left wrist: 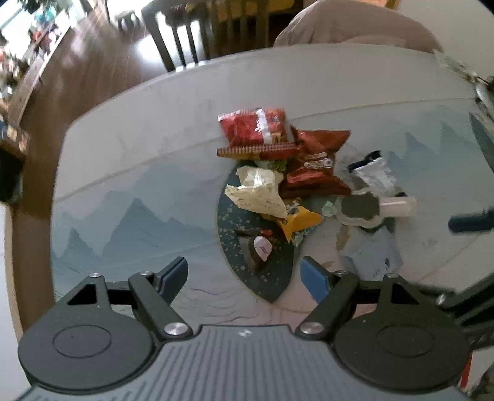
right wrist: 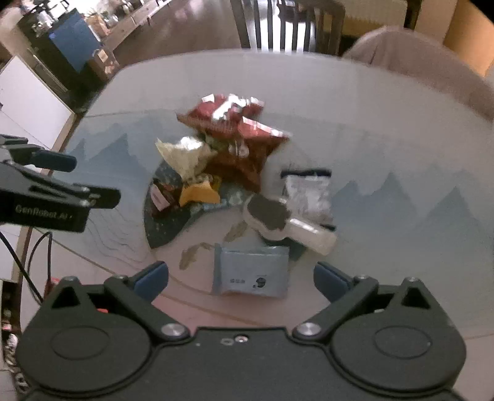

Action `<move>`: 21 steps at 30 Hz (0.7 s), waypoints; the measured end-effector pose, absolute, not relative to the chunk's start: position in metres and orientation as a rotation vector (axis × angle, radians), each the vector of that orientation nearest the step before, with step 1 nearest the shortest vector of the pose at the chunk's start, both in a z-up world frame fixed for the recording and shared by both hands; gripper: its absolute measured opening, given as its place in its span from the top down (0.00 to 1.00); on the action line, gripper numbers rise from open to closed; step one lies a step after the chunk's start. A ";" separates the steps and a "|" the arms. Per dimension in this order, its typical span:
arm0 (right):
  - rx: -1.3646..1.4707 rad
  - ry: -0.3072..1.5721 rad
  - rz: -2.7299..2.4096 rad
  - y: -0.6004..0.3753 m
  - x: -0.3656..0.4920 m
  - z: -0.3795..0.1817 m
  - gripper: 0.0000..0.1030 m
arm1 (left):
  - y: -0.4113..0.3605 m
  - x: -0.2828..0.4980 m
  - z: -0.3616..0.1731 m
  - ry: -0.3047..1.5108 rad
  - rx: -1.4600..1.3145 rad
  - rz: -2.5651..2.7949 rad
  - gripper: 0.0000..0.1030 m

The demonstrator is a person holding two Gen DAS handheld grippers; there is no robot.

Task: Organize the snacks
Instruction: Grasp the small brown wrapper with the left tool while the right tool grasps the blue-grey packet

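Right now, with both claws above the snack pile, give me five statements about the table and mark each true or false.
1. The left claw holds a red chip bag. False: its jaws are open and hold nothing.
2. The right claw is open, with the pale blue packet lying on the table below it. True.
3. The yellow packet lies on the dark speckled mat. True.
4. The pale blue packet sits on top of the red chip bag. False: it lies apart from it, nearer the claws.
5. A dark wooden chair stands beyond the table. True.
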State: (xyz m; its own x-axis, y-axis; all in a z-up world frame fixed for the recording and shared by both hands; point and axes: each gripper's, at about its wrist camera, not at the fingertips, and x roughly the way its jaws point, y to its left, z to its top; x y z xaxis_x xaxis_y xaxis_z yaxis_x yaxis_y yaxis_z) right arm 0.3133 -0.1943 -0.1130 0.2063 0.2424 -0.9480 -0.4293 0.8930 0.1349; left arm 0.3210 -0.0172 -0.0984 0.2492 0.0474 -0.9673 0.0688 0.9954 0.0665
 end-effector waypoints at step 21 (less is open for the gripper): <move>-0.249 1.438 0.418 -0.174 0.337 -0.202 0.15 | -0.002 0.371 -0.191 1.468 -0.075 0.096 0.26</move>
State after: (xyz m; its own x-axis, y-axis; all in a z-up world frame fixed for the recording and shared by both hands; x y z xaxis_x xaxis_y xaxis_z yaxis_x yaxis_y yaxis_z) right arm 0.3374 -0.1738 -0.2021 0.0779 0.1276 -0.9888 -0.4224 0.9026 0.0832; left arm 0.3705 -0.0019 -0.1906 0.1000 0.0192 -0.9948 -0.1109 0.9938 0.0080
